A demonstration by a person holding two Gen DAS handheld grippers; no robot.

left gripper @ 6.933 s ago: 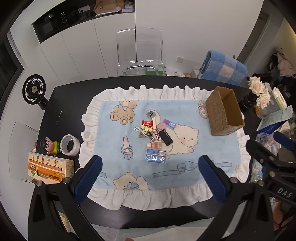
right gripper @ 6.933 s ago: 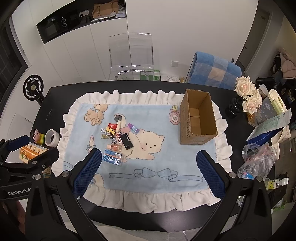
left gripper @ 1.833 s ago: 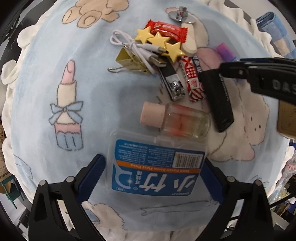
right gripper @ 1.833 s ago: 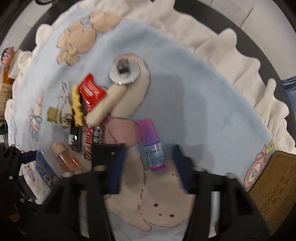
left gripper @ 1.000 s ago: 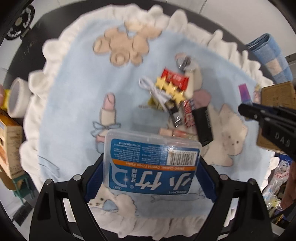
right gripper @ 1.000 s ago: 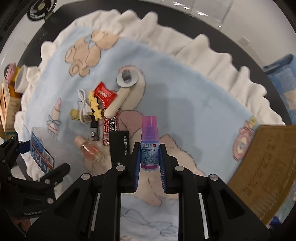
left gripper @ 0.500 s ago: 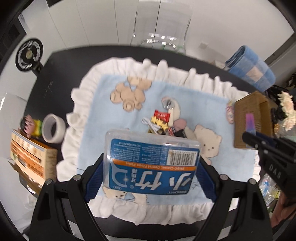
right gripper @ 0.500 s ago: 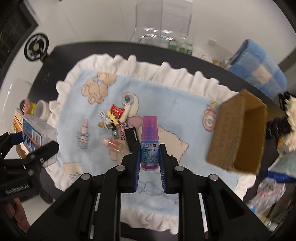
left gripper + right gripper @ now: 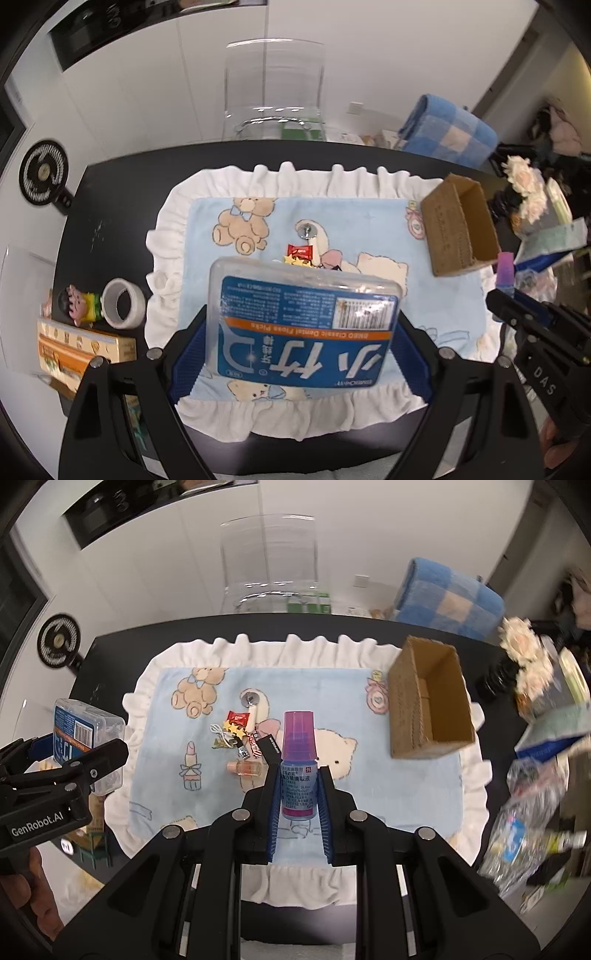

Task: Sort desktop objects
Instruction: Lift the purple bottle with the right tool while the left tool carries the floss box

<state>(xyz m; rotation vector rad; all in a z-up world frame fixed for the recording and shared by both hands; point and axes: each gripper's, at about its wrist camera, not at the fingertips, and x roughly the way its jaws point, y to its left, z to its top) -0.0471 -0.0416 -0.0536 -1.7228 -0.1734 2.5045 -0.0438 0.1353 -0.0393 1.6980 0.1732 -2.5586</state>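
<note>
My left gripper is shut on a clear floss-pick box with a blue label and holds it high above the mat's front; the box also shows in the right wrist view. My right gripper is shut on a small purple-capped bottle, raised over the mat. The bottle shows in the left wrist view. An open cardboard box stands at the mat's right. A pile of small items lies mid-mat: red candy, star clip, cable, nail clipper, black stick, small pink bottle.
A blue frilled mat covers the black table. A tape roll, a figurine and a flat carton sit left. A fan stands far left. Flowers and plastic bags crowd the right.
Both grippers have lifted higher and drawn back from the mat with their objects held. The cardboard box has come more fully into both views.
</note>
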